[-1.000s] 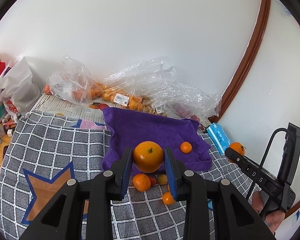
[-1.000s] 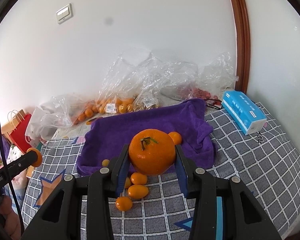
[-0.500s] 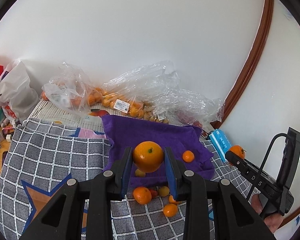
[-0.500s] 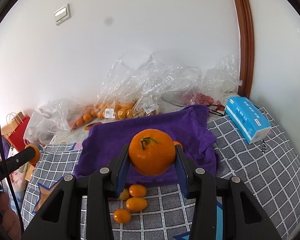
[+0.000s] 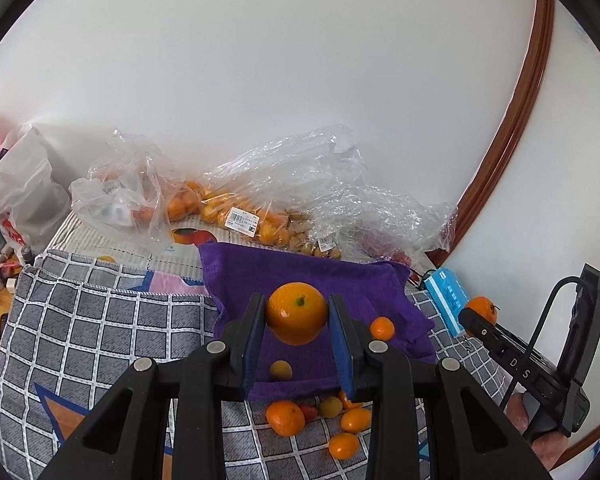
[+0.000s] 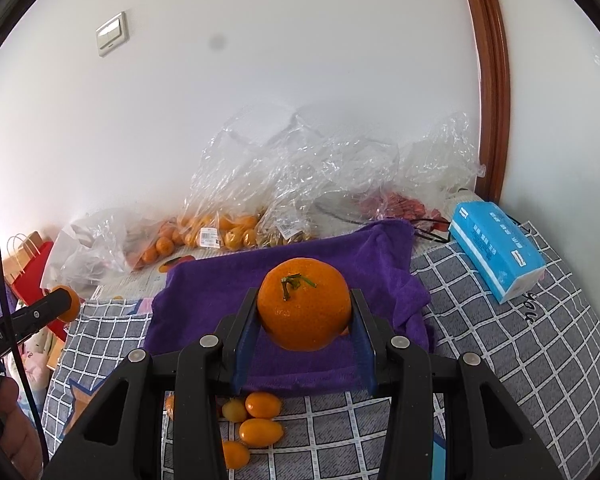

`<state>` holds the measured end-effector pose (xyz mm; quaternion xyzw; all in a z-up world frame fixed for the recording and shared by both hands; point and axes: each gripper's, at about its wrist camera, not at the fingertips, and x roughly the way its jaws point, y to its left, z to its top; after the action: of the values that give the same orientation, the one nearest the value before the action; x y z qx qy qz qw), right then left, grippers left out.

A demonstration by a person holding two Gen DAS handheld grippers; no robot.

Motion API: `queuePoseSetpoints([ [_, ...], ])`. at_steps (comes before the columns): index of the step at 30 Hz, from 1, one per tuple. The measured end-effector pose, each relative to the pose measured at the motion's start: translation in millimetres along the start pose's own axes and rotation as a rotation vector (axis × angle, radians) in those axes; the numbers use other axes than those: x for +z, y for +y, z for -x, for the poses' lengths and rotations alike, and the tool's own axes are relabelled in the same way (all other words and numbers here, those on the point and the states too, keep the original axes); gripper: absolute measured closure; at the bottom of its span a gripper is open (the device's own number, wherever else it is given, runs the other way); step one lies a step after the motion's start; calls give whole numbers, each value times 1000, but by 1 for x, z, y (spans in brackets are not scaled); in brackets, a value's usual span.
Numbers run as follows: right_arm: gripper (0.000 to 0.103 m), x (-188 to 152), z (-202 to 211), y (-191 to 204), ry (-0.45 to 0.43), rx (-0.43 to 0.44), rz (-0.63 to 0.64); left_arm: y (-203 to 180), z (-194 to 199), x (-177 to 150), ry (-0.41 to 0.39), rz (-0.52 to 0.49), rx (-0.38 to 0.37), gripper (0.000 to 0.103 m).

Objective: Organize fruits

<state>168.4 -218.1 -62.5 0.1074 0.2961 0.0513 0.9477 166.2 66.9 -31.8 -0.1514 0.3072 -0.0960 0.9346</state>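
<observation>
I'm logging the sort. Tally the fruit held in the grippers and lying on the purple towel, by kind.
Large round oranges: 2, left-held orange in left gripper, right-held orange in right gripper
Small orange mandarin on purple cloth towel: 1
Small yellow round fruit on it: 1
Total: 4

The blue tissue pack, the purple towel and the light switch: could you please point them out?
blue tissue pack (image 6: 496, 252), right wrist view, top face.
purple towel (image 6: 220, 300), right wrist view, bare left part.
light switch (image 6: 111, 34), right wrist view, plate centre.

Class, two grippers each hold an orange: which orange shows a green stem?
The right gripper's larger orange: a curled green stem sticks up. The left gripper's orange shows only a small green dot.
</observation>
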Motion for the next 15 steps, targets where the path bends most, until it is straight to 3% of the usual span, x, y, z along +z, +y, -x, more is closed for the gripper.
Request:
queuePoseSetpoints([
  [15,60,1,-34,-12,37,-8,-12,15,-29,5,18,14,31,73],
])
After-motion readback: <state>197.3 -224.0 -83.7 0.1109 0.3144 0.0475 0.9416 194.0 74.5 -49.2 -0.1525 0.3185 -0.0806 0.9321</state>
